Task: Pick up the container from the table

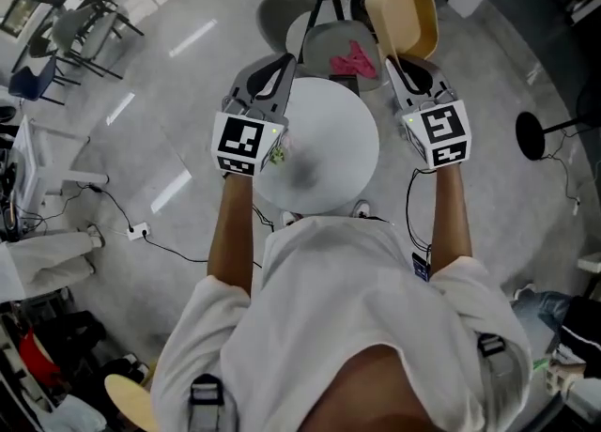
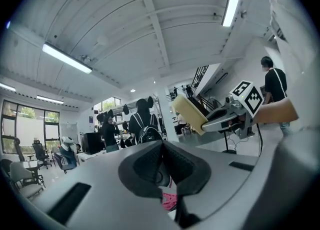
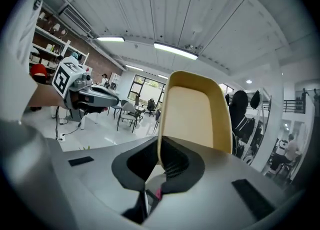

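Observation:
A tan, tub-shaped container (image 1: 404, 15) hangs in the air, well above the round white table (image 1: 329, 153). My right gripper (image 1: 392, 62) is shut on its rim; in the right gripper view the container wall (image 3: 192, 114) rises straight out of the closed jaws (image 3: 159, 156). My left gripper (image 1: 282, 71) is raised beside it at about the same height, shut, with nothing between its jaws (image 2: 161, 145). From the left gripper view the container (image 2: 187, 114) shows side-on in the right gripper (image 2: 205, 122), apart from my left one.
Beyond the table stands a grey chair (image 1: 324, 45) with a pink cloth (image 1: 353, 60) on its seat. A black stand base (image 1: 531, 135) is on the floor to the right, and a power strip with cables (image 1: 139, 230) to the left. Several people stand in the room (image 2: 142, 124).

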`<state>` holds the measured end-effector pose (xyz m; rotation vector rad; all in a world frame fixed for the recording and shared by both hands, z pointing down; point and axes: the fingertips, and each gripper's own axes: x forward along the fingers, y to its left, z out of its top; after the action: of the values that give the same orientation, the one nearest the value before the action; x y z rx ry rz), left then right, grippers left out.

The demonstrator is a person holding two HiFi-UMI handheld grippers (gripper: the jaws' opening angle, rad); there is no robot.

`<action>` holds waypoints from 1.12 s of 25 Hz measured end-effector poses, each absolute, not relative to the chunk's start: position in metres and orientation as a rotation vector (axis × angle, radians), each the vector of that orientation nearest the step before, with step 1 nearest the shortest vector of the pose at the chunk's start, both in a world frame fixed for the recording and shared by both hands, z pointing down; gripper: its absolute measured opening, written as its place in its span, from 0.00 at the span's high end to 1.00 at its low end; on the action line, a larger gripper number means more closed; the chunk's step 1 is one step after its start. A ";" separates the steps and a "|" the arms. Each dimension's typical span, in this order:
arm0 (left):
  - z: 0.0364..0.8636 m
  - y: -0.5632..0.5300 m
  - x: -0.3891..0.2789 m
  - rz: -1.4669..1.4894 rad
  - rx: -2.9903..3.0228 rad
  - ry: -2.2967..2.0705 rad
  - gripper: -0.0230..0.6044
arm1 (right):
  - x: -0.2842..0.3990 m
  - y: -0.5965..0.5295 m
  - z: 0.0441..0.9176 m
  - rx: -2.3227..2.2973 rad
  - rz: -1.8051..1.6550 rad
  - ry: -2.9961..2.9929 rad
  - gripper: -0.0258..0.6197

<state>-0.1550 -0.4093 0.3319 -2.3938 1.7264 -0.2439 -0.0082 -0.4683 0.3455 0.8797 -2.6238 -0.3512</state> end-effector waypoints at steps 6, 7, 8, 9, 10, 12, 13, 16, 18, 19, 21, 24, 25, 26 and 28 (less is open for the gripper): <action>0.309 -0.401 -0.144 -0.212 -2.367 1.680 0.94 | -0.003 -0.454 0.305 0.926 -0.401 -2.692 0.93; 0.305 -0.400 -0.142 -0.208 -2.365 1.672 0.94 | -0.003 -0.452 0.301 0.926 -0.405 -2.696 0.93; 0.301 -0.399 -0.140 -0.204 -2.365 1.661 0.94 | -0.003 -0.451 0.300 0.924 -0.409 -2.697 0.93; 0.297 -0.398 -0.138 -0.199 -2.365 1.651 0.94 | -0.003 -0.451 0.299 0.923 -0.412 -2.696 0.93; 0.294 -0.398 -0.136 -0.196 -2.365 1.642 0.94 | -0.003 -0.450 0.298 0.926 -0.415 -2.693 0.93; 0.291 -0.396 -0.134 -0.192 -2.368 1.631 0.94 | -0.004 -0.450 0.299 0.933 -0.416 -2.686 0.93; 0.291 -0.396 -0.134 -0.193 -2.369 1.629 0.94 | -0.005 -0.449 0.299 0.934 -0.416 -2.684 0.93; 0.294 -0.400 -0.133 -0.197 -2.375 1.627 0.94 | -0.007 -0.453 0.300 0.930 -0.415 -2.687 0.93; 0.296 -0.404 -0.131 -0.200 -2.380 1.627 0.94 | -0.006 -0.457 0.301 0.927 -0.414 -2.688 0.93; 0.297 -0.405 -0.130 -0.201 -2.383 1.627 0.94 | -0.006 -0.458 0.300 0.926 -0.414 -2.688 0.93; 0.297 -0.406 -0.129 -0.203 -2.386 1.627 0.94 | -0.005 -0.458 0.299 0.922 -0.413 -2.687 0.93; 0.298 -0.406 -0.129 -0.203 -2.391 1.630 0.94 | -0.006 -0.457 0.300 0.916 -0.408 -2.687 0.93; 0.299 -0.407 -0.130 -0.203 -2.393 1.632 0.94 | -0.007 -0.457 0.302 0.913 -0.407 -2.686 0.93; 0.300 -0.407 -0.130 -0.203 -2.395 1.634 0.94 | -0.007 -0.457 0.303 0.911 -0.407 -2.684 0.93; 0.302 -0.408 -0.130 -0.205 -2.397 1.637 0.94 | -0.007 -0.458 0.304 0.908 -0.406 -2.682 0.93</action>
<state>-0.1298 -0.4078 0.3021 -2.3968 1.6367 -0.2047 -0.0069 -0.4578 0.3043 0.9076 -2.6820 -0.4064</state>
